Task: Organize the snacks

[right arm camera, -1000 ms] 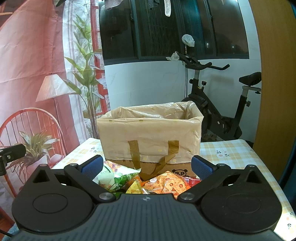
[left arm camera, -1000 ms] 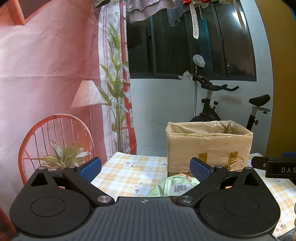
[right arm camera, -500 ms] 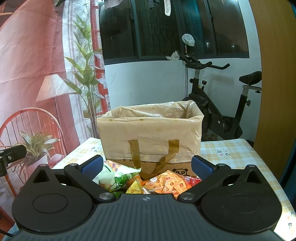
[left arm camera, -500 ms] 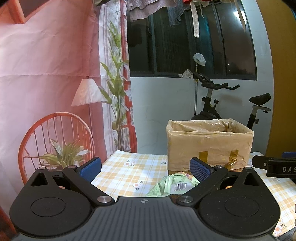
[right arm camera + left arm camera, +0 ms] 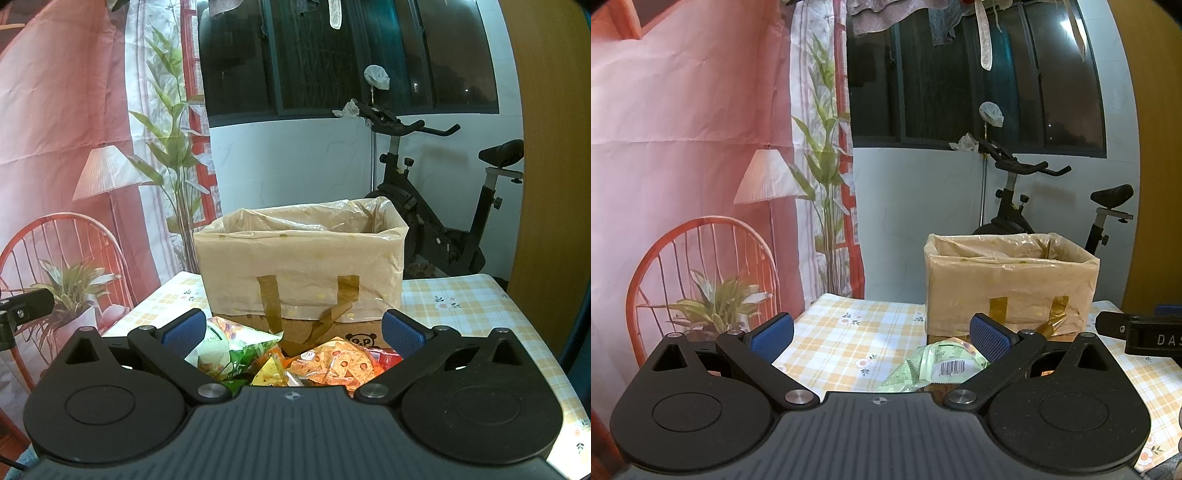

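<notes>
A cardboard box (image 5: 301, 273) lined with a tan plastic bag stands on the checked tablecloth (image 5: 458, 299); the left wrist view shows the same box (image 5: 1008, 288) to the right. Snack packets lie in a pile in front of it: a green-and-white packet (image 5: 229, 345), a yellow one (image 5: 271, 371), an orange one (image 5: 334, 363) and a red one (image 5: 384, 356). My right gripper (image 5: 291, 330) hangs open above this pile, empty. My left gripper (image 5: 882, 332) is open too, with a pale green barcoded packet (image 5: 938, 365) lying below near its right finger.
An exercise bike (image 5: 432, 206) stands behind the table, under a dark window. A pink printed backdrop with a chair and plant (image 5: 701, 280) hangs on the left. A wooden panel (image 5: 554, 184) rises at the right. The other gripper's tip (image 5: 1137, 334) shows at the right edge.
Almost nothing: both views have shifted very slightly, the box sitting a touch higher in the left wrist view. Both grippers stay open and empty.
</notes>
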Demonstrator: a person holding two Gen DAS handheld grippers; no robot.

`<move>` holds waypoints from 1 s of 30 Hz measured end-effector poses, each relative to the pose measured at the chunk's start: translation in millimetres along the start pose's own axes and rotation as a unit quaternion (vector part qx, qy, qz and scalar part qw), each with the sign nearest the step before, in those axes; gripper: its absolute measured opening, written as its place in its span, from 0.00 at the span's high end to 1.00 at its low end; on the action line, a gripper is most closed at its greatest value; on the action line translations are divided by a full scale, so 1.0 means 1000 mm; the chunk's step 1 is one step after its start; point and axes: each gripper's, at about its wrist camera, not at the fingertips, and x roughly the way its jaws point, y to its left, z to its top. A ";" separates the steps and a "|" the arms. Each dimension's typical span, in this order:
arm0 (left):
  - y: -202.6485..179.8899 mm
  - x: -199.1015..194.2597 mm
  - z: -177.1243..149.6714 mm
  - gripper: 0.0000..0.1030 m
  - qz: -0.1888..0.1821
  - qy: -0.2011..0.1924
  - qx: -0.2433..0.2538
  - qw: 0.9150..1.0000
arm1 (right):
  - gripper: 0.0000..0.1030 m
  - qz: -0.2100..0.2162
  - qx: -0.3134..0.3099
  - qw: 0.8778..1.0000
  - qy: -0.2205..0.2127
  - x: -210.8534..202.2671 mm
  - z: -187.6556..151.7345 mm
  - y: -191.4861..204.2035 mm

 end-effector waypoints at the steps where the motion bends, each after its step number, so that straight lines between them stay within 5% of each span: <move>1: 0.000 0.001 0.000 0.01 0.000 0.005 -0.002 1.000 | 0.00 0.001 0.001 1.000 0.002 0.001 -0.001 0.000; 6: 0.003 0.016 -0.002 0.01 -0.005 0.010 -0.005 1.000 | 0.00 0.004 0.007 1.000 0.007 0.007 -0.004 -0.003; 14: 0.010 0.067 -0.025 0.01 -0.005 0.080 -0.013 0.997 | 0.00 -0.014 -0.023 1.000 0.001 0.032 -0.020 -0.005; 25: -0.020 0.131 -0.072 0.01 -0.067 0.136 0.015 0.988 | 0.00 -0.028 -0.035 0.999 0.021 0.072 -0.055 -0.020; 30: -0.032 0.152 -0.083 0.01 -0.088 0.162 -0.018 0.983 | 0.00 -0.025 -0.022 0.999 0.027 0.081 -0.064 -0.027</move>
